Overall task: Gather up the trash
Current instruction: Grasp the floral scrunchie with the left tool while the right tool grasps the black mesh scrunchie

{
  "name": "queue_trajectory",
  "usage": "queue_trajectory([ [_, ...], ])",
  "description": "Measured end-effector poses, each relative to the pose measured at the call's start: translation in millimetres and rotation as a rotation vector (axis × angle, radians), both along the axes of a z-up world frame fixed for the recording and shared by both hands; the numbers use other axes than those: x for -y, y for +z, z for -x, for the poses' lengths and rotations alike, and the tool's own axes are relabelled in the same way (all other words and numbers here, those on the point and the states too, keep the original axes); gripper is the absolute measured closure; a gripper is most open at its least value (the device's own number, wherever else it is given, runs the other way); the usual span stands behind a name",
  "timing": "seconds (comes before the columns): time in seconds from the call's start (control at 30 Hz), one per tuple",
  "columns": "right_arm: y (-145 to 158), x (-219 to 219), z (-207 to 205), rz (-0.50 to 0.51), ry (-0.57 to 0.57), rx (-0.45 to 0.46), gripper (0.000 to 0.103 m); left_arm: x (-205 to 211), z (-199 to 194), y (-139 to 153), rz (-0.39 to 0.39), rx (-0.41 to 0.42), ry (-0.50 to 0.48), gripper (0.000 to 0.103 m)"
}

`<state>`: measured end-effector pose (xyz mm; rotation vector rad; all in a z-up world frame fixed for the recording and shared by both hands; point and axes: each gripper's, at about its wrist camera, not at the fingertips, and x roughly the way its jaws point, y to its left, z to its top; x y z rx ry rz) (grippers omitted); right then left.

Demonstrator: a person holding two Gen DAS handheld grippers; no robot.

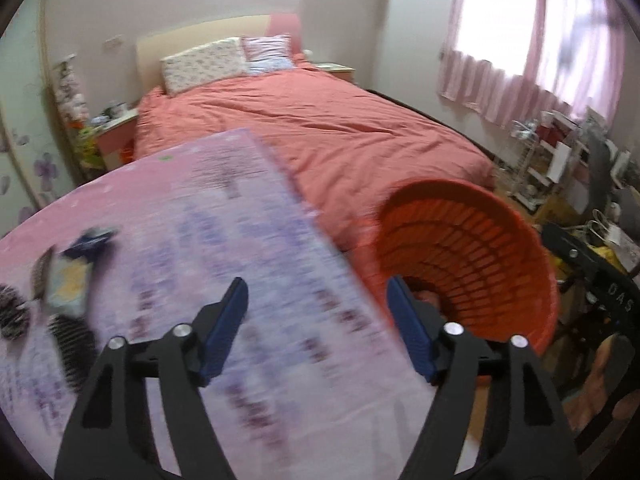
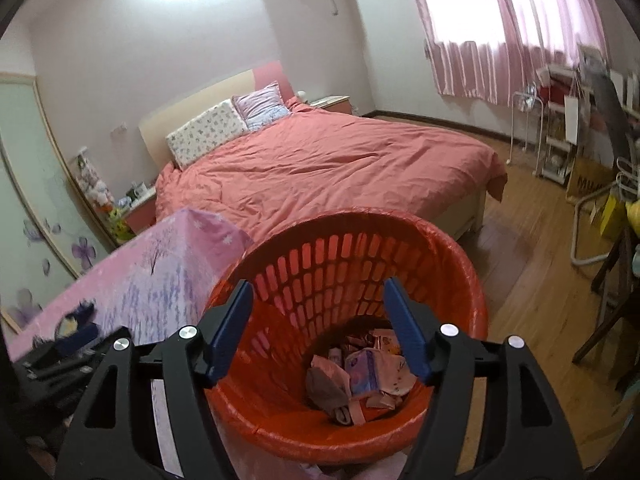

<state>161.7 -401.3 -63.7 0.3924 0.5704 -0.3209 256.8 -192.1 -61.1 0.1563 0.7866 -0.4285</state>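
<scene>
Orange slatted plastic waste basket (image 2: pixel 400 248) stands on the floor beside the pink floral-clothed table (image 2: pixel 160 264) — crumpled wrappers and paper scraps (image 2: pixel 360 372) lie at its bottom. We hold our right gripper (image 2: pixel 318 328) spread wide and empty above its mouth. Our left gripper (image 1: pixel 318 328) hangs equally wide and empty over the table edge, with a blurred blue-and-yellow wrapper (image 1: pixel 72 276) lying on the cloth to its left.

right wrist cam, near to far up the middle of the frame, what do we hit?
right gripper, open → trash in the bottom of the red basket → basket's far rim → bed with the pink duvet → pillows → headboard → back wall.
</scene>
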Motion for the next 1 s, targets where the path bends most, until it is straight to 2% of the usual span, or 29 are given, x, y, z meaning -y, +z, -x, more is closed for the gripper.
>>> queue_trajectory([
  [0.1, 0, -10, -1, 0.013, 0.018, -0.017, 0.025, -47, -2, -1, -0.019, 0.007, 0.082, 0.025],
  [0.2, -1, -25, -4, 0.03, 0.038, -0.029, 0.024, -96, -11, -1, -0.034, 0.002, 0.18, 0.024],
  [0.4, -1, -61, -13, 0.079, 0.113, -0.064, 0.024, -230, -38, -3, -0.053, 0.006, 0.505, 0.025],
  [0.47, -1, -72, -15, 0.088, 0.133, -0.072, 0.024, -261, -48, -5, -0.054, -0.005, 0.586, 0.024],
  [0.6, -2, -93, -21, 0.095, 0.173, -0.091, 0.024, -297, -68, -12, -0.059, -0.029, 0.671, 0.024],
  [0.73, -3, -111, -25, 0.111, 0.206, -0.107, 0.024, -304, -92, -23, -0.125, -0.048, 0.672, 0.026],
  [0.77, -3, -115, -26, 0.116, 0.217, -0.112, 0.024, -305, -96, -27, -0.135, -0.053, 0.67, 0.029],
  [0.83, -4, -122, -28, 0.122, 0.23, -0.116, 0.024, -310, -104, -33, -0.134, -0.072, 0.664, 0.05],
  [0.93, -5, -133, -32, 0.124, 0.252, -0.123, 0.024, -323, -104, -34, -0.087, -0.089, 0.65, 0.074],
  [1.0, -7, -141, -35, 0.114, 0.268, -0.127, 0.024, -324, -98, -35, -0.092, -0.088, 0.631, 0.078],
])
